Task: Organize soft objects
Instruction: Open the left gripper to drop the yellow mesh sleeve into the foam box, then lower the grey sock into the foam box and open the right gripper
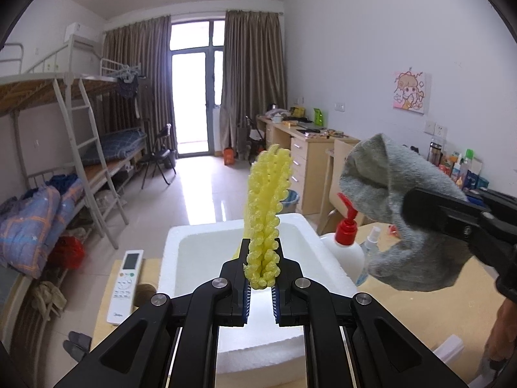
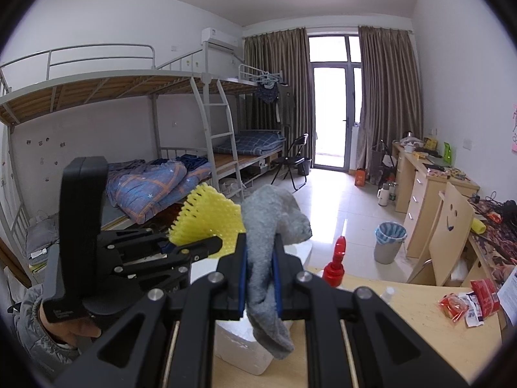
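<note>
My left gripper [image 1: 261, 260] is shut on a yellow foam net sleeve [image 1: 266, 207] that stands upright from the jaws, above a white foam box [image 1: 310, 239]. In the right wrist view the same yellow foam net [image 2: 210, 218] sticks out of the left gripper [image 2: 206, 245] at the left. My right gripper [image 2: 261, 252] is shut on a grey sock [image 2: 271, 220], which droops below the jaws over the foam box [image 2: 239, 349]. Seen from the left wrist, the grey sock [image 1: 387, 174] hangs from the right gripper [image 1: 407, 210] at the right, beside the box.
A red-capped white bottle [image 1: 345, 242] and a small spray bottle [image 1: 371, 242] stand right of the box. A white remote [image 1: 124, 287] lies to its left on the wooden table [image 1: 420, 317]. Red snack packets [image 2: 468, 300] lie at the table's right. A person's hand [image 2: 69, 328] holds the left tool.
</note>
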The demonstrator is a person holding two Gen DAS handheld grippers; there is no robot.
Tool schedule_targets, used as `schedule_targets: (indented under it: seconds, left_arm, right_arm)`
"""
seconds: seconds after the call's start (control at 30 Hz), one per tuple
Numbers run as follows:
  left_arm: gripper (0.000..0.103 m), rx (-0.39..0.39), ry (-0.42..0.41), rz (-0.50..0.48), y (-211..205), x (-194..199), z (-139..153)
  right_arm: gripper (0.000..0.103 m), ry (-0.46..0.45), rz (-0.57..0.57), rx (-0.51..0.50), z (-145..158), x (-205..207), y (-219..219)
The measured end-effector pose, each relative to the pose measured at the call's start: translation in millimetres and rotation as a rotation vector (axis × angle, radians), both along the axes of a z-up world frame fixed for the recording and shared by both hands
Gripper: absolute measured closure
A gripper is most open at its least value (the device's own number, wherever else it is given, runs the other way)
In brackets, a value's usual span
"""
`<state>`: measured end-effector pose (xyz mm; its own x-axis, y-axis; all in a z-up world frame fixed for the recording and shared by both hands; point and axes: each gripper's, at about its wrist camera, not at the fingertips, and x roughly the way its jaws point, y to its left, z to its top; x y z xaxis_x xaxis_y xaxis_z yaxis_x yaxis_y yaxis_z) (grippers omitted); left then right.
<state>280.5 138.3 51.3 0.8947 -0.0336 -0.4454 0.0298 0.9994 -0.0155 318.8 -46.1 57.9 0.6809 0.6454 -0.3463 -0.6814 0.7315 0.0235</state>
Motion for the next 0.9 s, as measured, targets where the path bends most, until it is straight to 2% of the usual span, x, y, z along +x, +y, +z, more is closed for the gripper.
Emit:
schedule_targets:
  seconds: [0.03,0.07,0.1,0.13,0.17,0.2,0.23,0.37,0.9]
  left_arm:
    - [0.087,0.009,-0.005,0.006,-0.6,0.0,-0.3]
    - [0.077,0.015,-0.002,0.010,-0.9,0.8,-0.5]
    - [0.060,0.016,0.003,0.014,-1.0,1.8,-1.0]
    - [0.048,0.013,0.004,0.019,0.0,1.8,-1.0]
    - [0.025,0.015,-0.001,0.028,0.3,1.0,-0.6]
    - [0.012,0.023,-0.010,0.038,0.2,-0.2,-0.3]
    - [0.008,0.033,-0.026,0.049,-0.4,-3.1,0.1]
    - [0.001,0.054,-0.057,0.080,0.7,-7.9,1.5]
    - [0.001,0.053,-0.075,0.141,21.1,-24.5,6.5]
  right_arm:
    - [0.087,-0.001,0.000,-0.001,-0.1,-1.0,0.9]
    - [0.087,-0.004,0.002,-0.002,0.5,-1.0,1.3]
    - [0.087,-0.007,0.001,-0.002,1.4,-1.3,3.1]
    - [0.087,-0.011,0.002,-0.003,1.6,-1.6,4.6]
    - [0.086,-0.014,0.002,-0.006,1.5,-1.7,5.5]
    - [0.087,-0.015,0.001,-0.007,0.8,-1.6,5.7]
    - [0.087,-0.013,0.000,-0.008,0.0,-0.6,5.8]
    - [0.086,-0.007,0.000,-0.008,-1.9,0.6,5.6]
    - [0.086,0.001,0.040,-0.018,-4.9,8.4,17.1]
